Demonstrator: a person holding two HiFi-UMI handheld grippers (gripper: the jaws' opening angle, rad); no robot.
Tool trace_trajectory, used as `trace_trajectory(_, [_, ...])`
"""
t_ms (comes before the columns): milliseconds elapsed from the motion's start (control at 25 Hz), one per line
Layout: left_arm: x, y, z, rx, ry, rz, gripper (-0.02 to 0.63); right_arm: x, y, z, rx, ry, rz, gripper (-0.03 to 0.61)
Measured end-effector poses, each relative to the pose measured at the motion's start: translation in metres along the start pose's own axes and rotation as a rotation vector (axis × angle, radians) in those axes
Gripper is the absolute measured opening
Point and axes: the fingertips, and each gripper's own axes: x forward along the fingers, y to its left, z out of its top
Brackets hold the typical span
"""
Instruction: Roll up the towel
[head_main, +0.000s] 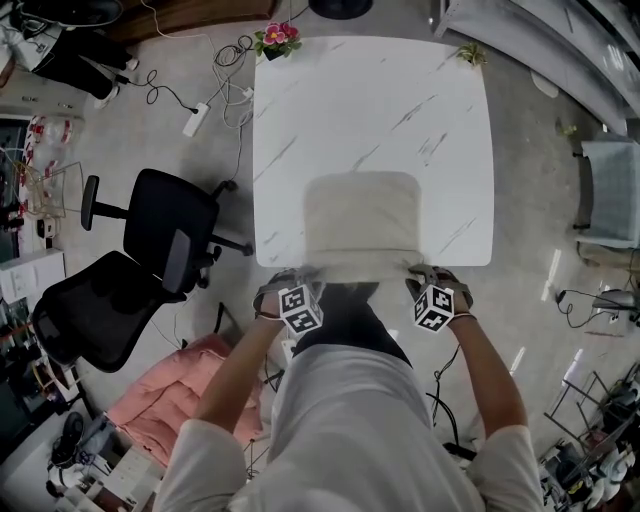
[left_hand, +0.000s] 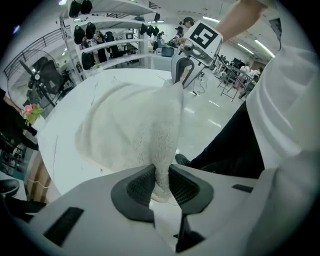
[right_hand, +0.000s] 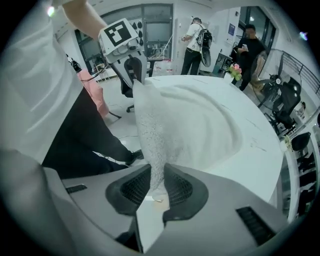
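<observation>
Towel (head_main: 360, 215) corners between both jaws

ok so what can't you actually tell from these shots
- Head view: the grip of the left gripper and right gripper on the towel is blurred and too small to make out.
- Both gripper views: the raised towel edge hides the near edge of the table.
- Towel's underside: hidden in every view.
</observation>
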Motion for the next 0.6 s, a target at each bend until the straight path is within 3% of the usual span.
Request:
trace_trajectory(160, [-0.009,0.011,0.007,-0.014,0.015,-0.112,0.1,-0.007,-0.019,0.007,0.029,0.013,0.073,0.098])
trace_trajectory(320, [-0.014,0.033,0.017,-0.017,0.024,-0.167,0.101,-0.01,-0.043,0.015,0.055,0.025,0.129,0.104])
trace_trajectory(600, [-0.015,0.08,0.029,-0.009,0.03,-0.088,0.115,-0.005,-0.085,0.028,0.063,0.034,0.099,0.107])
